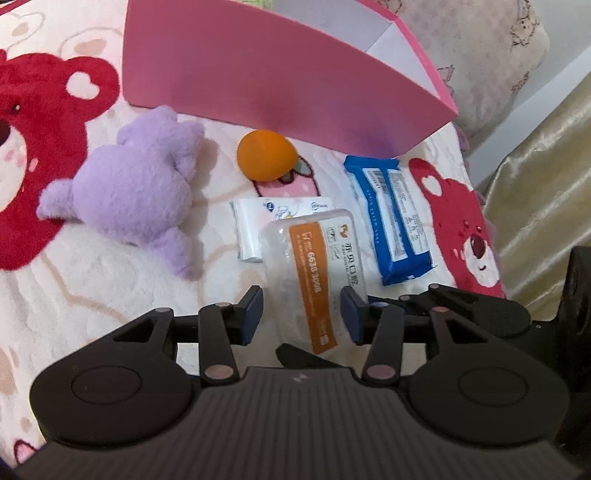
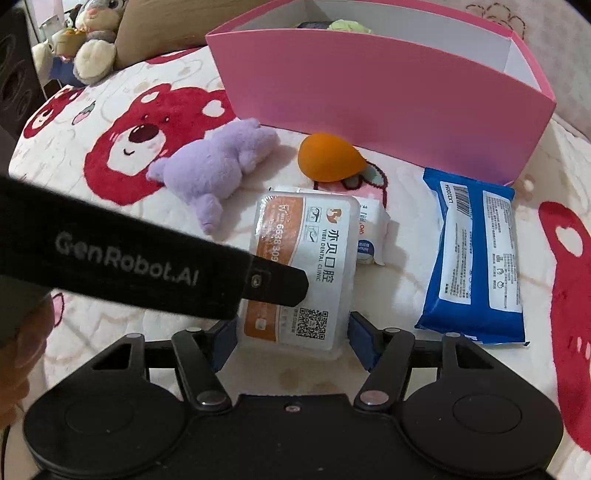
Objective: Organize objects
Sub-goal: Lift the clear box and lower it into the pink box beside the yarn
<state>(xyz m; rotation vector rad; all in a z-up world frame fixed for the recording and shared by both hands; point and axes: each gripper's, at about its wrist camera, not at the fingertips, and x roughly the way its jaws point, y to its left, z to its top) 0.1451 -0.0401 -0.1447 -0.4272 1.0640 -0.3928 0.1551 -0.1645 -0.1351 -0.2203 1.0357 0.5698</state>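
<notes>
A clear plastic case with an orange and white label lies on the bedspread, its far end resting on a white tissue pack. My left gripper is open, and a gap shows between its left pad and the case. My right gripper is open around the case's near end, pads close beside its sides. The left tool's black body crosses over the case. Nearby lie a purple plush, an orange sponge and a blue wipes pack.
A tall pink box stands open behind the objects with soft items inside. Stuffed toys sit at the far left. Golden cloth hangs past the bed's right edge. A hand shows at the left.
</notes>
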